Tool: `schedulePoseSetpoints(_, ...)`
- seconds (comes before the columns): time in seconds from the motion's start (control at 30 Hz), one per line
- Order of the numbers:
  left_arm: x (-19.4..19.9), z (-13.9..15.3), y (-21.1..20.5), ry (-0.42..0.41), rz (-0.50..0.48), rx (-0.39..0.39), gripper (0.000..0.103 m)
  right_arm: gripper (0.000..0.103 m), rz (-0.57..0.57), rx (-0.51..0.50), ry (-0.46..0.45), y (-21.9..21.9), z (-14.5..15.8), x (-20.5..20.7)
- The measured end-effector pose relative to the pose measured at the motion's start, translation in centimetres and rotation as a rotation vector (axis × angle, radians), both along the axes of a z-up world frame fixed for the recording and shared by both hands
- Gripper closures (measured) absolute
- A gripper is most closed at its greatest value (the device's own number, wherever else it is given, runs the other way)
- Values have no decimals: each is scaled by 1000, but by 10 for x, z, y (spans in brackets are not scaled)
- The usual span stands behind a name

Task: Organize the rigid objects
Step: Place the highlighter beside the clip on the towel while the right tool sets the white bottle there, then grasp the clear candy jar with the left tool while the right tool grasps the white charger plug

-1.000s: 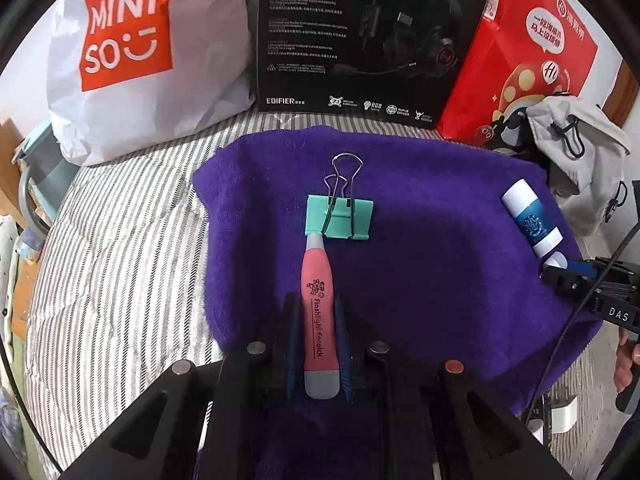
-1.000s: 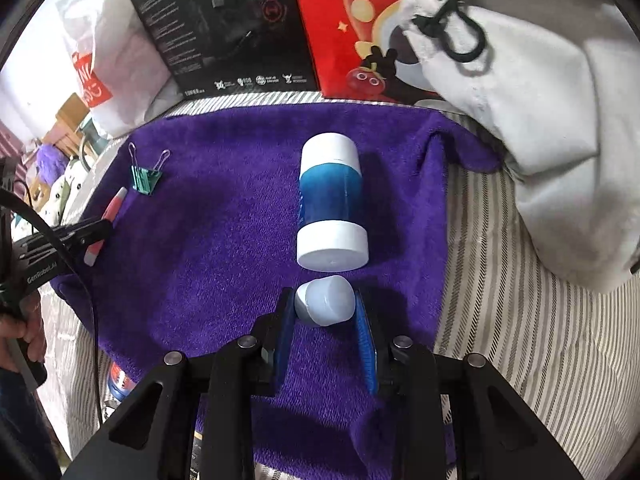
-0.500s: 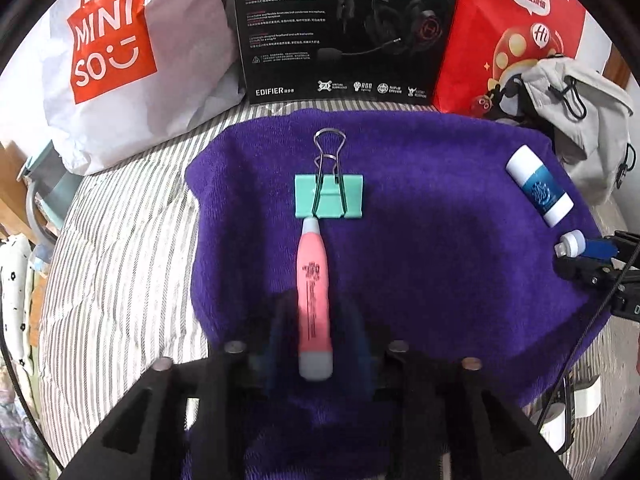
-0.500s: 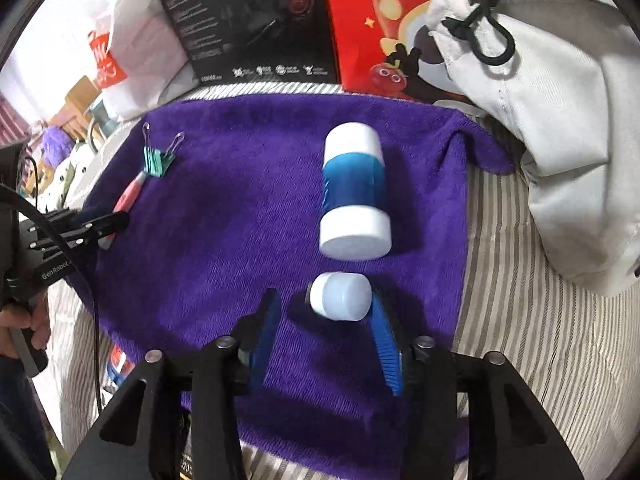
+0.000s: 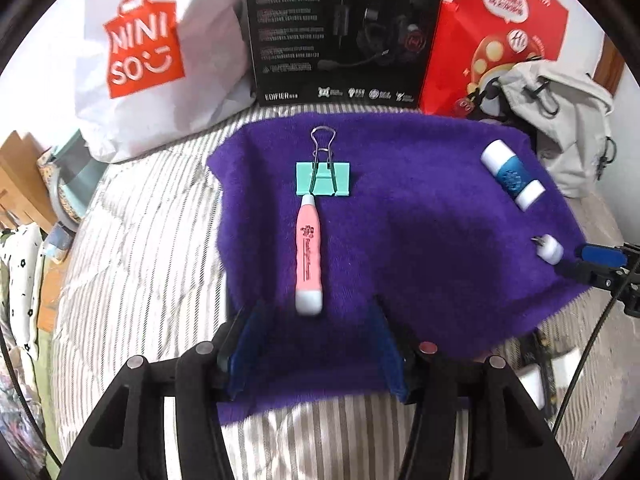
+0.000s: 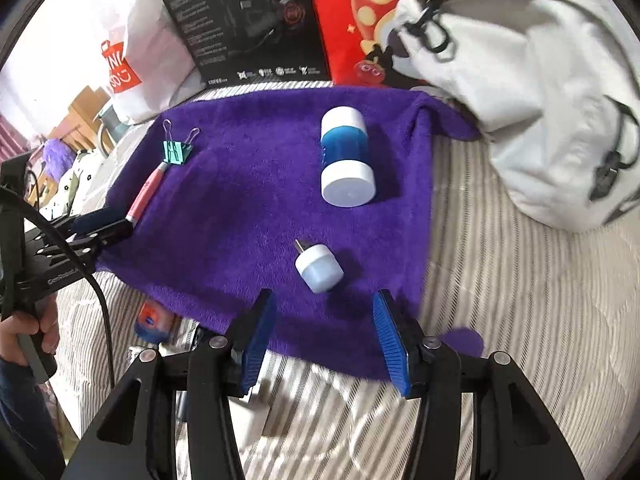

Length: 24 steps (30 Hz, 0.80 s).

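A pink pen-shaped tool [image 5: 309, 251] lies on the purple towel [image 5: 420, 240], its tip touching a green binder clip [image 5: 323, 178]. My left gripper [image 5: 314, 344] stands open just behind the pink tool's white end, holding nothing. At the towel's right side lie a blue-and-white bottle [image 5: 513, 175] and a small white plug-shaped light [image 5: 549, 250]. In the right wrist view the small white light [image 6: 319, 267] rests just ahead of my open right gripper [image 6: 324, 332], with the bottle [image 6: 347, 156] beyond it. The pink tool [image 6: 145, 194] and clip [image 6: 176, 151] are at the left there.
A white shopping bag [image 5: 148, 52], a black headphone box [image 5: 340, 32] and a red box [image 5: 496, 24] stand behind the towel. A grey backpack [image 6: 532, 92] sits at the right. A striped bedcover [image 5: 132, 264] surrounds the towel. A hand [image 6: 28, 328] holds the left gripper's handle.
Both grippers opened and drew back. The left one let go of the pink tool, the right one let go of the small white light; both objects now lie on the towel.
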<state>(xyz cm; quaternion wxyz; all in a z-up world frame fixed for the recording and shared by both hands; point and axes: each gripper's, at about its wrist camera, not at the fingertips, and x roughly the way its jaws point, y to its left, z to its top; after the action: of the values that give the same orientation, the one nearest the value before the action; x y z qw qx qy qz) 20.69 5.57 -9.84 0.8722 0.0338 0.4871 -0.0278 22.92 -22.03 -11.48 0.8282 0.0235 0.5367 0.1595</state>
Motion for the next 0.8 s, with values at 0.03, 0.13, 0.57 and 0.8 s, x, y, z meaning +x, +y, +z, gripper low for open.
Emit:
schedulePoseSetpoints(0.03, -9, 5, 0, -10, 0, -5, 51, 52, -7, 8, -2, -2, 3, -4)
schedulePoseSetpoints(0.13, -28, 15, -2, -24, -8, -31, 50, 51, -26, 15, -21, -8, 13, -21)
schedulePoseSetpoints(0.57, -99, 10, -59, 27, -100, -199, 40, 49, -120, 43, -37, -45, 33, -102)
schedulePoseSetpoints(0.8, -106, -20, -92, 99, -126, -110, 38, 46, -171, 70, -51, -67, 40, -137)
